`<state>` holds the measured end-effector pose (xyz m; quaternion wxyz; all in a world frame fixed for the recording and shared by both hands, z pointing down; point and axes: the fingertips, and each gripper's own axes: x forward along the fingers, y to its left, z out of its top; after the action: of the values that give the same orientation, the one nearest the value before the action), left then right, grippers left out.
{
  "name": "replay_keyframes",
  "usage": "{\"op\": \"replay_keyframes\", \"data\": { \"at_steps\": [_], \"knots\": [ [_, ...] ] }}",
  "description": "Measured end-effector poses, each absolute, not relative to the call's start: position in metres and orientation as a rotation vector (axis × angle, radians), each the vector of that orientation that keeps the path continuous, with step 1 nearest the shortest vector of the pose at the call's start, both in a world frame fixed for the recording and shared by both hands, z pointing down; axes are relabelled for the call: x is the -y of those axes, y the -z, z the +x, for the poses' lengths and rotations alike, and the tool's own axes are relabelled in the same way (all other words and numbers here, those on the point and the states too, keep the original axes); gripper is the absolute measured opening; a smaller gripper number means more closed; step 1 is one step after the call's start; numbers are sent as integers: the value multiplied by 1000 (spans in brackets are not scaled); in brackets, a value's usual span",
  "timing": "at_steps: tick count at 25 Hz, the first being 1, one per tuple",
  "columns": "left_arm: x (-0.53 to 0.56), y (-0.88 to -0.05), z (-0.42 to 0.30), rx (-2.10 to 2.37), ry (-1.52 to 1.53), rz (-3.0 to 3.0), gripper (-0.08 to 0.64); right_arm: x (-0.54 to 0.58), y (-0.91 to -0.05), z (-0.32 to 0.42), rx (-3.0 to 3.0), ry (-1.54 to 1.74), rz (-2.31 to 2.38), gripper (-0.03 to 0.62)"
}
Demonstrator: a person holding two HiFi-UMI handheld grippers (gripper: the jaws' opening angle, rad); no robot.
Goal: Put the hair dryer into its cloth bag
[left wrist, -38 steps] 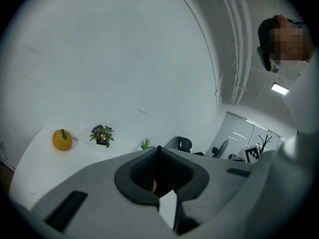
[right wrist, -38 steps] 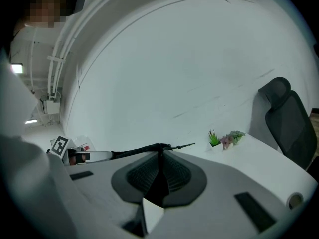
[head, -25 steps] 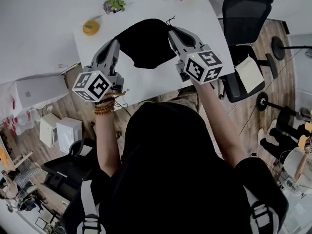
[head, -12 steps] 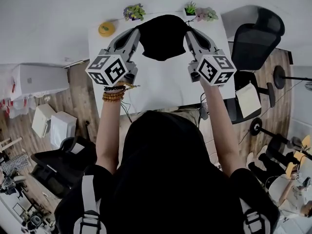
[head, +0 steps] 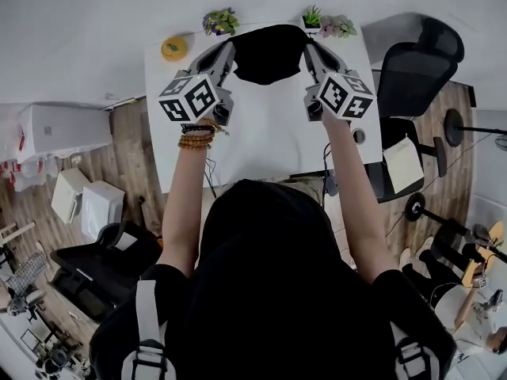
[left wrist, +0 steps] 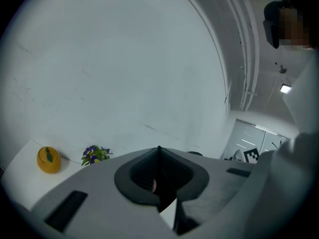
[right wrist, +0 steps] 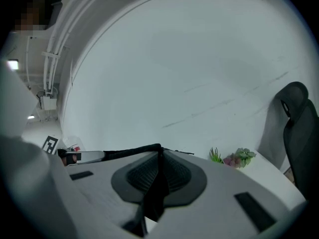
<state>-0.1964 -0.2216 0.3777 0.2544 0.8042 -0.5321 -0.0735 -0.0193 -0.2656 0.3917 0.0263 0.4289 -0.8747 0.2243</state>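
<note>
The black cloth bag (head: 269,52) hangs stretched between my two grippers above the far part of the white table (head: 261,137). My left gripper (head: 229,48) is shut on the bag's left edge, and dark cloth (left wrist: 160,185) shows pinched between its pads. My right gripper (head: 307,47) is shut on the right edge; in the right gripper view black cloth (right wrist: 154,193) sits in the jaws and a taut strip of the bag's rim (right wrist: 119,153) runs off to the left. No hair dryer is visible in any view.
A yellow round ornament (head: 173,48) sits at the table's far left corner. Small potted plants (head: 221,20) (head: 326,24) line the far edge against the white wall. A black office chair (head: 416,62) stands to the right of the table.
Both grippers have carried the bag away from me toward the far edge of the table, up to the plants. Both grips are unchanged.
</note>
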Motion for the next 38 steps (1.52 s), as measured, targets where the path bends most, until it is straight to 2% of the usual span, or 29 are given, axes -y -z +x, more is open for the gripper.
{"op": "replay_keyframes", "data": {
  "at_steps": [7, 16, 23, 30, 38],
  "knots": [
    [193, -378, -190, 1412, 164, 2189, 37, 241, -393, -15, 2699, -706, 1273, 50],
    [126, -397, -170, 1305, 84, 2215, 37, 167, -416, 2, 2665, -665, 936, 51],
    [63, -441, -149, 1203, -73, 2223, 37, 107, -450, 10, 2585, -723, 812, 51],
    [14, -480, -136, 998, -238, 2311, 37, 57, -499, 30, 2527, -1000, 768, 51],
    [-24, -541, -132, 884, -382, 2237, 37, 5, -558, 32, 2368, -943, 647, 51]
  ]
}}
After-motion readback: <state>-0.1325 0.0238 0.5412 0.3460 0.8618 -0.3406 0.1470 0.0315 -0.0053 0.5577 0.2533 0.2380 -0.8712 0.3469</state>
